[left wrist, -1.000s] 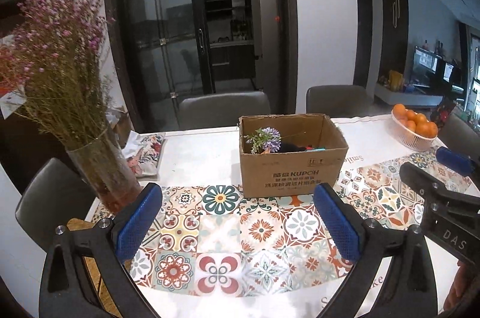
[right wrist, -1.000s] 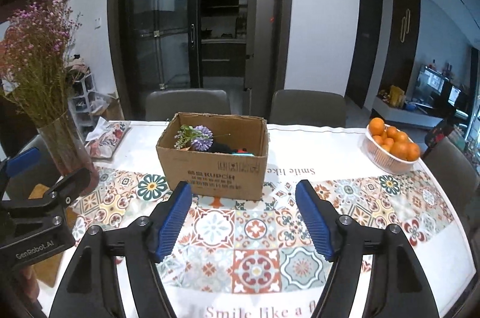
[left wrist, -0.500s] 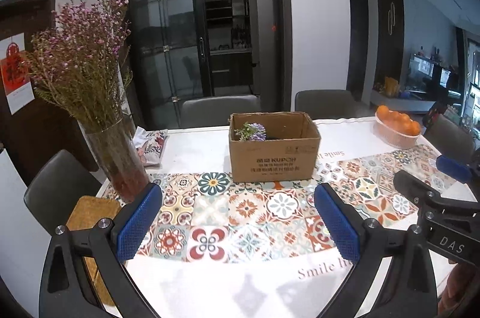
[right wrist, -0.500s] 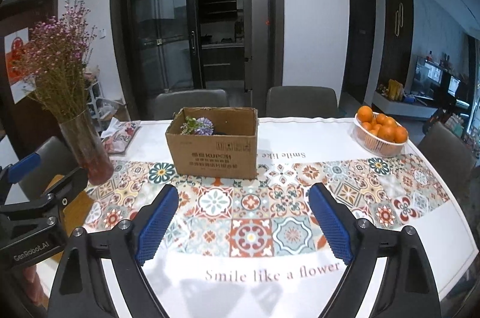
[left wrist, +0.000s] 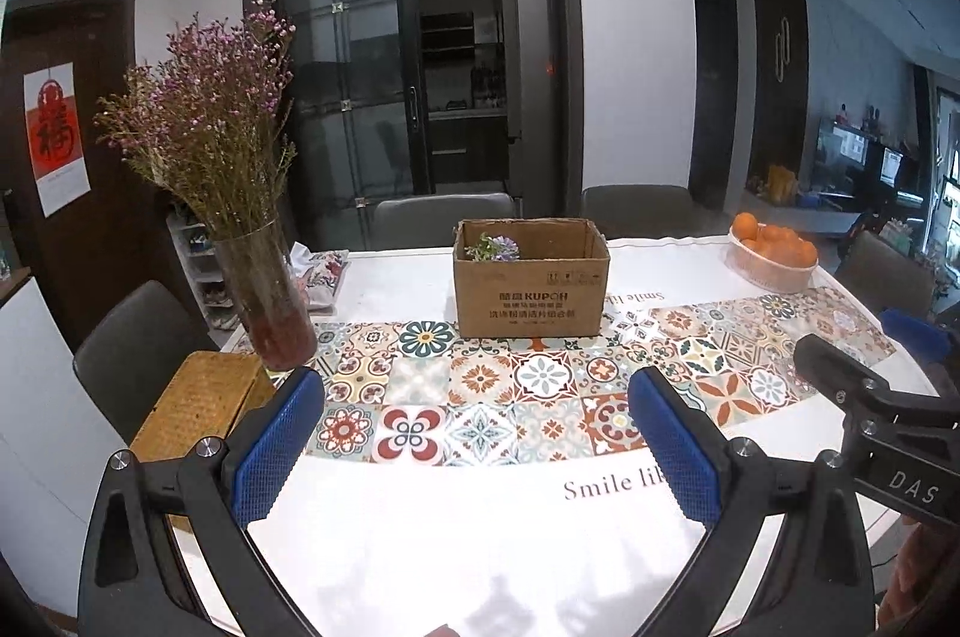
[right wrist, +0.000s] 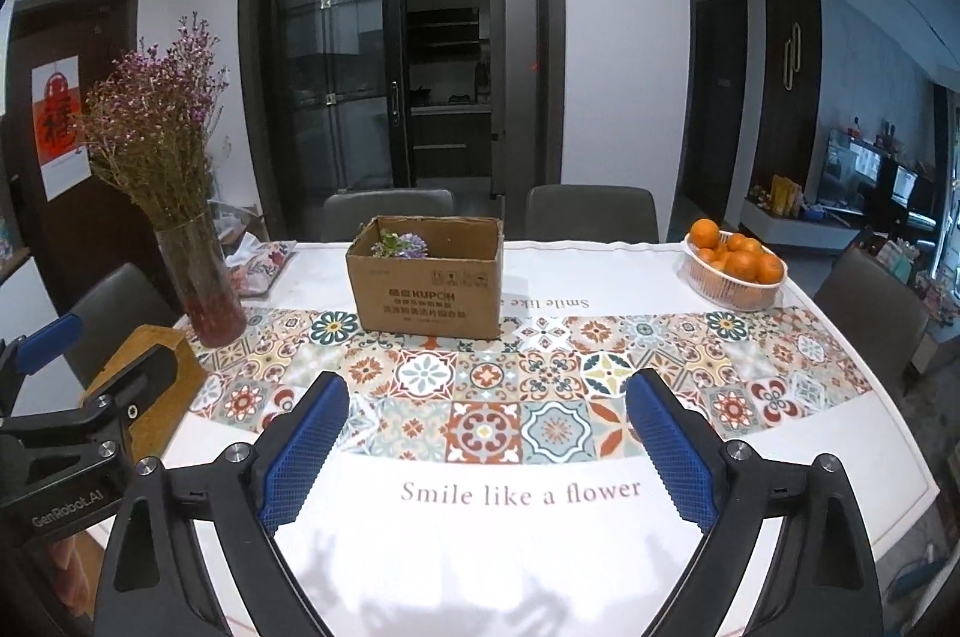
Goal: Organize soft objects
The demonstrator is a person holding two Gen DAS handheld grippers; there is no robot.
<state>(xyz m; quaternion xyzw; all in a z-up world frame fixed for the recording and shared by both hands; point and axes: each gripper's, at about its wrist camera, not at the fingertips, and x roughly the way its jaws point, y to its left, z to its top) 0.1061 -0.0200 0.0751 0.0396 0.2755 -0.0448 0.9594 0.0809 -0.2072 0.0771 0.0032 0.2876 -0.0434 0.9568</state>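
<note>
Both the left gripper (left wrist: 477,448) and right gripper (right wrist: 486,448) hang empty with fingers spread above the near table (right wrist: 456,565) edge, well apart from the box (right wrist: 427,286), which holds a purple flower (right wrist: 401,244), presumably the collection point.

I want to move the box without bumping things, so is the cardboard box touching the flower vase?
Apart. The right wrist view shows patterned tablecloth between the cardboard box and the flower vase.

One cardboard box (right wrist: 427,284), one glass vase (right wrist: 201,280), one fruit basket (right wrist: 733,286), four chairs (right wrist: 591,212), two claws (right wrist: 486,442).
</note>
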